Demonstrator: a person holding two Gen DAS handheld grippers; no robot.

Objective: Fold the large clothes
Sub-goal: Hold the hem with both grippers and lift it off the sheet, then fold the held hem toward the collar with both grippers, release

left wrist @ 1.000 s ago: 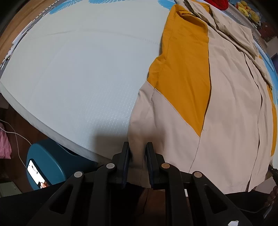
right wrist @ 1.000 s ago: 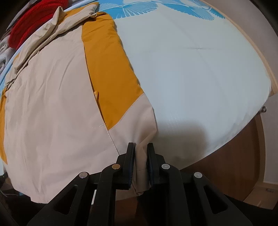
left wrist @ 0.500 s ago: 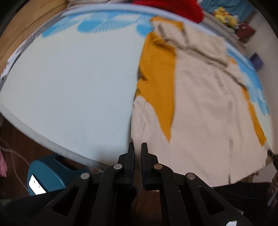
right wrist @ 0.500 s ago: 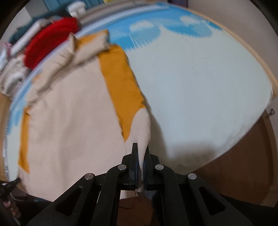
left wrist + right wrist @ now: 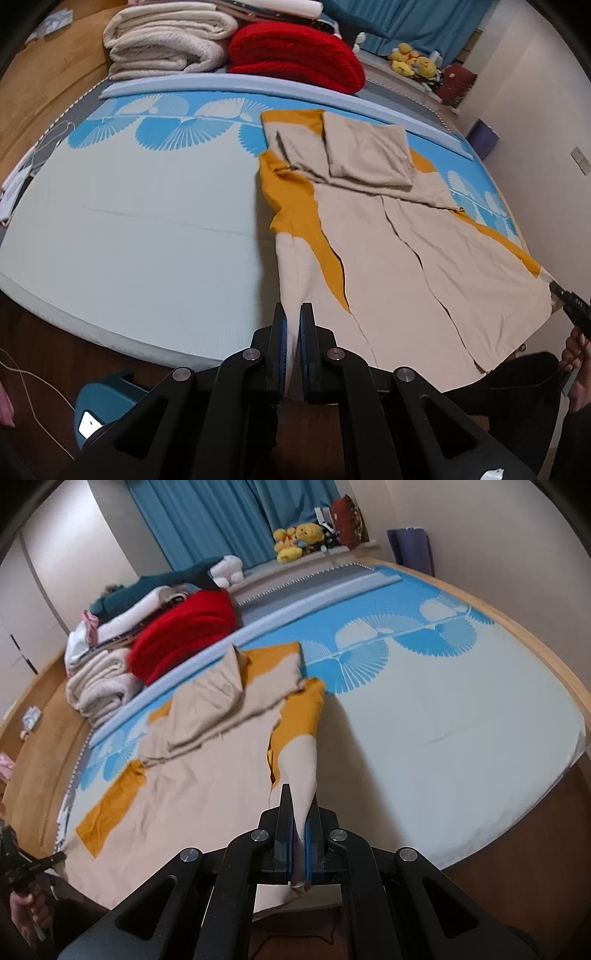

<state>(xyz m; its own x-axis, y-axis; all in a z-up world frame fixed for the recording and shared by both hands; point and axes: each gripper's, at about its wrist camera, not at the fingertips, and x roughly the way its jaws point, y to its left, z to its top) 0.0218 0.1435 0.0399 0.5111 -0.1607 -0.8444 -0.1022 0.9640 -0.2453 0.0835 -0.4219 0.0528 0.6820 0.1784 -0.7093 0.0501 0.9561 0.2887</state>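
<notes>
A large beige and orange jacket (image 5: 399,236) lies front up on the pale mat (image 5: 140,229), its sleeves folded across the chest. My left gripper (image 5: 291,325) is shut on the jacket's bottom hem at its left corner, lifted above the mat's near edge. The jacket shows in the right wrist view (image 5: 192,775) too. My right gripper (image 5: 300,819) is shut on the hem's other corner, the cloth pulled up into a taut ridge between the jaws. Each gripper shows at the edge of the other's view.
Folded beige blankets (image 5: 166,40) and a red knit (image 5: 295,55) are stacked beyond the mat's far edge. Plush toys (image 5: 295,541) sit by the blue curtain. A teal stool (image 5: 107,406) stands on the wooden floor below the mat's near edge.
Both grippers closed fully on the hem corners and rose, lifting the jacket's bottom edge off the mat. The views tilted up, bringing the far end of the room into sight.
</notes>
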